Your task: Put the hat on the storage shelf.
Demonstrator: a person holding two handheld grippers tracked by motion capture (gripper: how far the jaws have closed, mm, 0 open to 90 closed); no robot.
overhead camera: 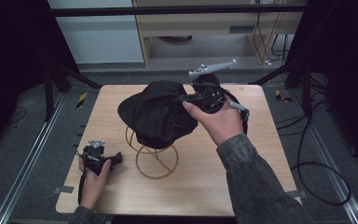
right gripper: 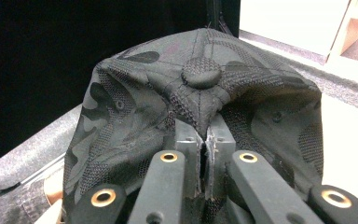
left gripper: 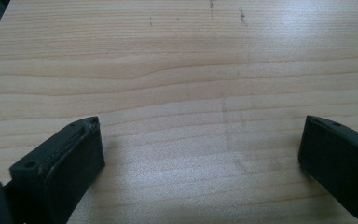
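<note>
A black cap (overhead camera: 157,112) is gripped at its crown by the clenched right tool (right gripper: 204,154), top button facing that tool. The left tool (left gripper: 200,154) rests released on the surface (overhead camera: 214,177).

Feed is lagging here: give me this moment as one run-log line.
right gripper: shut on cap | cap: over wire stand | left gripper: open, nothing between jaws, low over table
</note>
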